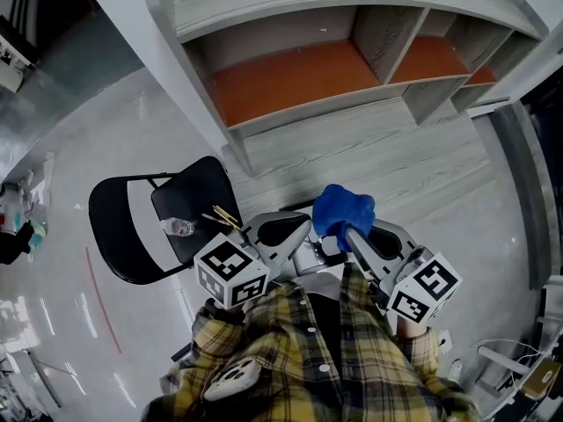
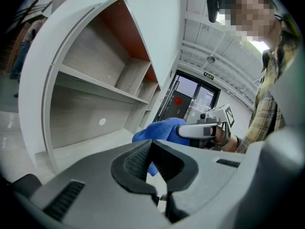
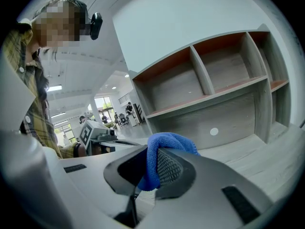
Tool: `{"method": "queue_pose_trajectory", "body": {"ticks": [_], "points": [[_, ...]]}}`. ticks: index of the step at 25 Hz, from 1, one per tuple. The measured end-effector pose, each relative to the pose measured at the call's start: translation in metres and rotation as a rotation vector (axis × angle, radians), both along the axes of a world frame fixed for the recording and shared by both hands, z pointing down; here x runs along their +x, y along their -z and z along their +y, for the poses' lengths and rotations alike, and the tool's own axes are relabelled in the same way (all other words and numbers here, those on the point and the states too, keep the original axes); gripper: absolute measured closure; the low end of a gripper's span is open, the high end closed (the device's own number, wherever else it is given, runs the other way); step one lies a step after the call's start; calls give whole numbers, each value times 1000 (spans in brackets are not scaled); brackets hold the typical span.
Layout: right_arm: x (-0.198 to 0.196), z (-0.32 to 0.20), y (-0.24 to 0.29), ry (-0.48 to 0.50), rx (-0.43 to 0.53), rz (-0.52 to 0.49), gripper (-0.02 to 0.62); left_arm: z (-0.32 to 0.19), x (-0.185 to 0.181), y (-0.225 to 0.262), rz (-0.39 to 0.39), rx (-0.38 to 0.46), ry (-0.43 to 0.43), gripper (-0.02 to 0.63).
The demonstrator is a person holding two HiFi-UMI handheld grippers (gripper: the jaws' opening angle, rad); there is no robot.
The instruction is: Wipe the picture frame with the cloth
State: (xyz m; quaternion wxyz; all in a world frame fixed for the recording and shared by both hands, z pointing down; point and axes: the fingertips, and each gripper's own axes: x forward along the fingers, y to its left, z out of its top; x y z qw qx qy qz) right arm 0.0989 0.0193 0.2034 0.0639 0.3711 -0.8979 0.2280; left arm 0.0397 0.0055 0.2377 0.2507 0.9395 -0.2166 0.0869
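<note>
The left gripper (image 1: 295,227) is clenched shut, with nothing between its jaws. Just to its right, the right gripper (image 3: 150,168) grasps the cloth (image 1: 343,209) between its pads. The cloth is a bright blue, fuzzy bunch bulging over the jaw tips, on the near side of the grey shelf unit (image 1: 369,148).

A shelf (image 1: 369,152) is set ahead of both grippers. A chair (image 1: 189,202) is placed left of the left gripper (image 1: 299,227). A cloth (image 1: 343,207) is held in the right gripper (image 1: 352,234).

Grey wooden shelf (image 1: 352,152) (orange back panels (image 1: 290,77))
</note>
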Motion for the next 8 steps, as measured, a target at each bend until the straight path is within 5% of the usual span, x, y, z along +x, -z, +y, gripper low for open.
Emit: {"method": "queue_pose_trajectory", "body": {"ticks": [8], "points": [[0,-1,-1,-4,-6,-1,548,-2,1,-2,-13,1,-14,601]]}}
